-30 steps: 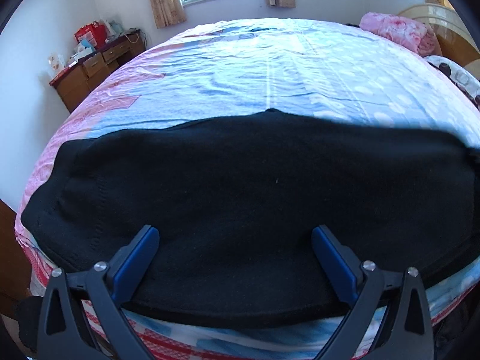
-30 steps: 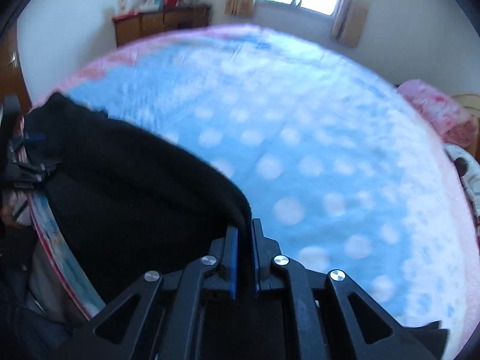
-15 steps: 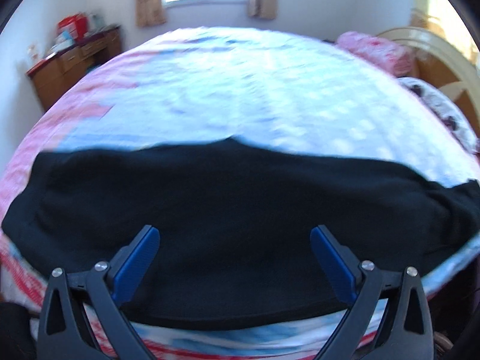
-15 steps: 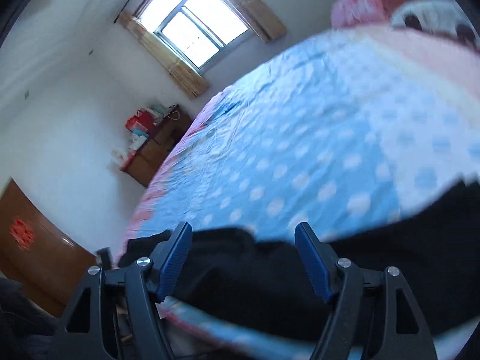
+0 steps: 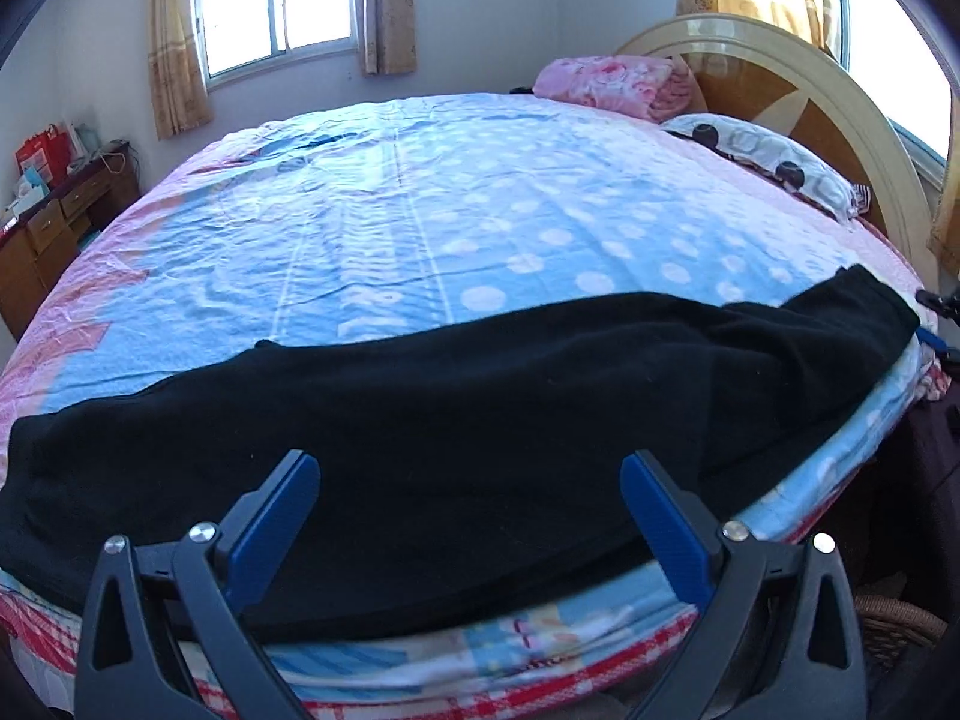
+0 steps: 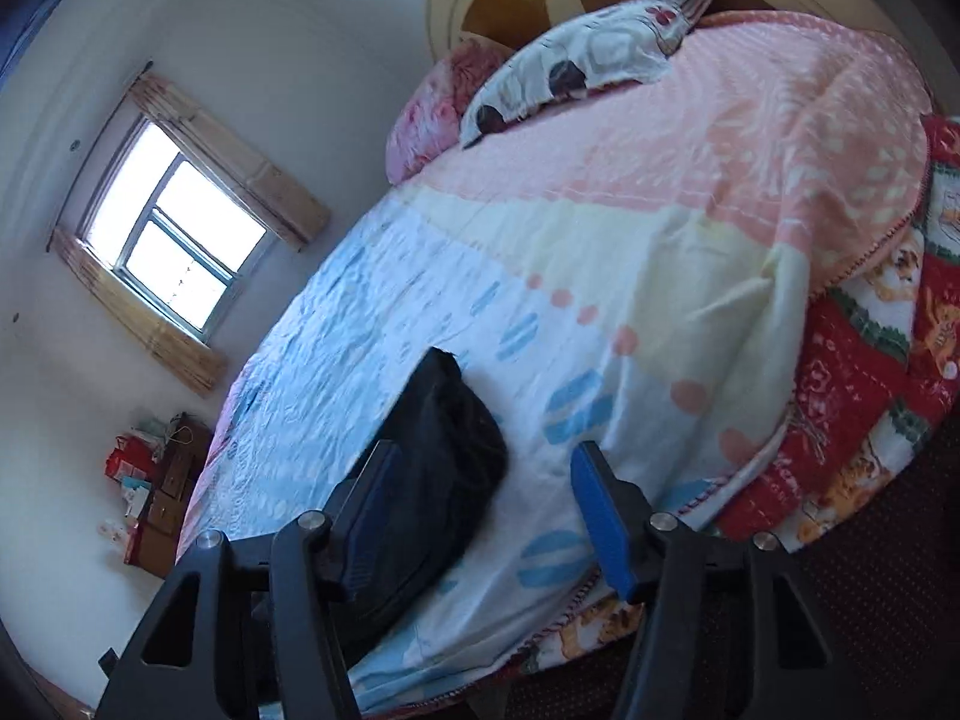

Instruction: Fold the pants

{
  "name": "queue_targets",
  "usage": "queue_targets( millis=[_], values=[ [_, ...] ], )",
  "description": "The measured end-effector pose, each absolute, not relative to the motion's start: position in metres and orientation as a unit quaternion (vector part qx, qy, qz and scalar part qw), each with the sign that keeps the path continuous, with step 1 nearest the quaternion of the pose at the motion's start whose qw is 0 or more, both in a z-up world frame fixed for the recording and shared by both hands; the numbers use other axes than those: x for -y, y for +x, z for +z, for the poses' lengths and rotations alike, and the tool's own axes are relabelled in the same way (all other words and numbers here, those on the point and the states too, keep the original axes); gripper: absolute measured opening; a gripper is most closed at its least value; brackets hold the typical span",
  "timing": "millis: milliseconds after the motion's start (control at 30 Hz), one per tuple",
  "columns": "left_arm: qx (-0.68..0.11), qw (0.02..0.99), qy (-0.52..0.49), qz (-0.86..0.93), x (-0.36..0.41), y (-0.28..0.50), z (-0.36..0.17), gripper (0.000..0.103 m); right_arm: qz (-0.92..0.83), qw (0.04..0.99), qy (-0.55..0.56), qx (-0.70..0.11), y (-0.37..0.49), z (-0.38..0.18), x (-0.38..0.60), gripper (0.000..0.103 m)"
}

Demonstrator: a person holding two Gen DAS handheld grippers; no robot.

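Note:
Black pants (image 5: 456, 420) lie in a long band across the near edge of the bed (image 5: 420, 228). My left gripper (image 5: 471, 516) is open and empty, hovering over the middle of the pants. My right gripper (image 6: 483, 510) is open and empty at the right end of the pants (image 6: 444, 450), its left finger over the dark fabric and its right finger over the sheet. A small part of the right gripper shows at the far right of the left wrist view (image 5: 939, 330).
Pillows (image 5: 774, 162) and a pink folded blanket (image 5: 606, 84) lie by the wooden headboard (image 5: 810, 108). A wooden dresser (image 5: 54, 222) stands by the left wall under a window (image 5: 276, 6). A red patterned blanket (image 6: 870, 390) hangs over the bed's side.
My right gripper let go of the pants end, opened, and swung toward the headboard end of the bed. The pants now lie flat. The left view turned right.

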State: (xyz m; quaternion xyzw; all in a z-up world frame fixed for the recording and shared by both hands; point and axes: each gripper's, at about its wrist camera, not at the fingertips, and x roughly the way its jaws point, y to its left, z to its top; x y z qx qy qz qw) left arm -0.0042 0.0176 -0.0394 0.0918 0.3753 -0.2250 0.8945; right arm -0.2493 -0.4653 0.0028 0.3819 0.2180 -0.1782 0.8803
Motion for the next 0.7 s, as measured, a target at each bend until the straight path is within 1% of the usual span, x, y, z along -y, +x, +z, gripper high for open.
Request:
queue_targets(
  millis=[67,133,200,333,367,400,433,467,500,533,633,700],
  values=[
    [-0.375,0.896,0.097,-0.219,-0.017,-0.008,-0.038,0.102,-0.164,0.895,0.346,-0.230,-0.244,0.007,0.459,0.060],
    [-0.379,0.896,0.087,-0.216,-0.016,-0.008,-0.038,0.102,-0.137,0.903,0.324,-0.247,-0.217,0.002,0.446,0.054],
    [-0.386,0.892,0.072,-0.223,-0.016,-0.010,-0.039,0.102,-0.108,0.906,0.308,-0.268,-0.204,-0.010,0.436,0.042],
    [-0.395,0.884,0.064,-0.242,-0.008,-0.017,-0.040,0.102,-0.083,0.918,0.291,-0.257,-0.195,-0.025,0.425,0.042],
    [-0.396,0.882,0.063,-0.248,-0.005,-0.019,-0.041,0.102,-0.080,0.916,0.305,-0.249,-0.192,-0.027,0.430,0.042],
    [-0.398,0.879,0.061,-0.254,-0.003,-0.021,-0.041,0.102,-0.073,0.910,0.327,-0.242,-0.188,-0.030,0.438,0.039],
    [-0.395,0.878,0.066,-0.260,0.000,-0.026,-0.040,0.102,-0.070,0.908,0.336,-0.242,-0.185,-0.032,0.440,0.027],
    [-0.390,0.880,0.073,-0.261,0.002,-0.029,-0.039,0.102,-0.074,0.907,0.323,-0.261,-0.176,-0.033,0.439,0.005],
    [-0.380,0.884,0.085,-0.259,0.004,-0.033,-0.036,0.102,-0.084,0.909,0.291,-0.287,-0.166,-0.031,0.436,0.005],
    [-0.374,0.886,0.094,-0.258,0.005,-0.036,-0.035,0.102,-0.090,0.917,0.260,-0.288,-0.164,-0.023,0.431,0.005],
    [-0.360,0.887,0.114,-0.266,0.007,-0.043,-0.031,0.102,-0.100,0.937,0.232,-0.241,-0.179,0.014,0.437,0.005],
    [-0.366,0.880,0.120,-0.279,0.009,-0.046,-0.034,0.102,-0.108,0.944,0.218,-0.222,-0.187,0.030,0.444,0.005]
  ],
)
